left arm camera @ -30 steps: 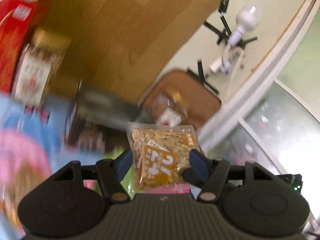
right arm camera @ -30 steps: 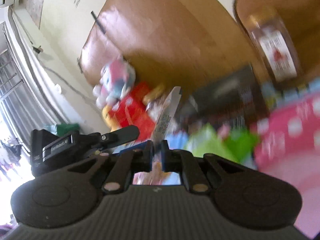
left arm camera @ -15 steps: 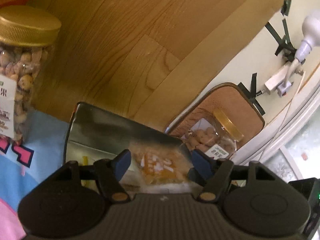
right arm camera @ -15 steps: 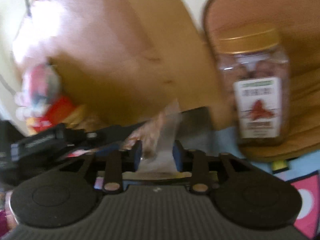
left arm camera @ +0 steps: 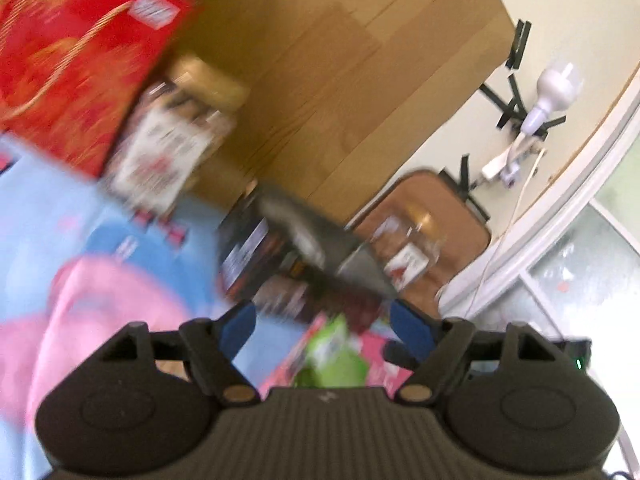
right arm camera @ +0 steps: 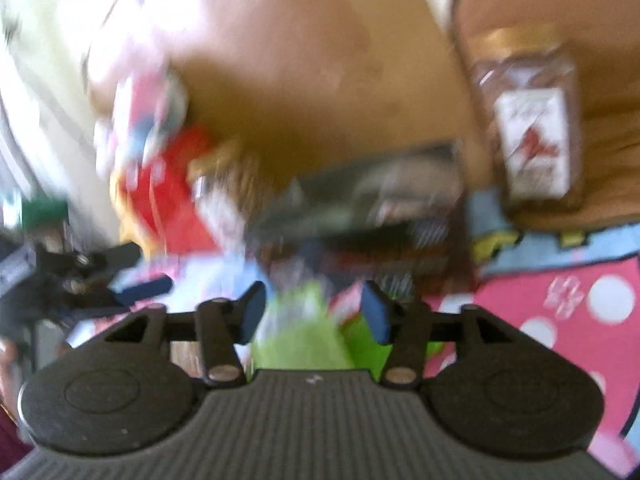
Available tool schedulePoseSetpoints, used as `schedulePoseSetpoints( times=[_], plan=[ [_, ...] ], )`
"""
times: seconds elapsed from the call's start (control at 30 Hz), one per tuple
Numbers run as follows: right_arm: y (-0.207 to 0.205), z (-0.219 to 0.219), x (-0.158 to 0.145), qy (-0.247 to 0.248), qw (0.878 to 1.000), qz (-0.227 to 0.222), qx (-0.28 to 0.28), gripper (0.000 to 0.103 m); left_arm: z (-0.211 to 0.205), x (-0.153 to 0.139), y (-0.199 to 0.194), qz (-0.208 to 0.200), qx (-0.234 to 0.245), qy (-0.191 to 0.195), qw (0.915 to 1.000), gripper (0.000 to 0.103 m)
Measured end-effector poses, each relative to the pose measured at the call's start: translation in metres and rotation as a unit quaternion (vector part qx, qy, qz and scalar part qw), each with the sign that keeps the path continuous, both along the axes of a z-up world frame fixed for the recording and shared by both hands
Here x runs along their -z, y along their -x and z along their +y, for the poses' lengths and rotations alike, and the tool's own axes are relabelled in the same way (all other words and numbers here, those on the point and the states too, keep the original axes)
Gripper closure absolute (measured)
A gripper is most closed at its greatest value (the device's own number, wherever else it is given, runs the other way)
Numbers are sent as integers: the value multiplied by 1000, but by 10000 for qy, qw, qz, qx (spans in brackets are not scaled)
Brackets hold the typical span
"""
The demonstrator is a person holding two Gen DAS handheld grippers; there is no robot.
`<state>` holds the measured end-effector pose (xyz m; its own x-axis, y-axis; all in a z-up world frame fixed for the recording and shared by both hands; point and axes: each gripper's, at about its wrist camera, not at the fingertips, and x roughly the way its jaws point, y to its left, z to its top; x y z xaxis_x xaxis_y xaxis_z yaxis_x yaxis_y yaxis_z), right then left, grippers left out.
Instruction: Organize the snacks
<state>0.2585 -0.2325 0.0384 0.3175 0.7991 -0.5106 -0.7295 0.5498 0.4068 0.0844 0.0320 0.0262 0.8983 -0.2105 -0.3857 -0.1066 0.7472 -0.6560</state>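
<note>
Snacks lie loose on a pink-and-blue cloth (left arm camera: 80, 248), all motion-blurred. Left wrist view: your left gripper (left arm camera: 322, 326) is spreading its jaws with nothing between the pads; a green packet (left arm camera: 336, 360) sits below, just ahead. Settle the hand before you commit, and drop squarely over the packet. A dark box (left arm camera: 296, 256) stands open behind, a red carton (left arm camera: 76, 52) far left.

Right wrist view: your right gripper (right arm camera: 314, 312) is also widening, pads bare, the same green packet (right arm camera: 300, 336) under them. A gold-lidded jar (right arm camera: 528, 128) stands on a brown seat at right. The packet looks soft and crinkly; pinch its edge, not its middle.
</note>
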Motion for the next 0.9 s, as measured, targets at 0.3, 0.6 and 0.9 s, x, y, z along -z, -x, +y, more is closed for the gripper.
schedulePoseSetpoints(
  times=[0.3,0.6,0.9],
  plan=[
    [78,54,28,589,9852,-65,-1607,43,11,36,77,349,-109,321,9988,26],
    [148,-9,26,-66,9878,-306,-1526,42,-10,30,91,329,397,361,9980,27],
    [112,-42,52,-111,9964,807,-251,42,-33,52,96,664,588,244,9958,27]
  ],
)
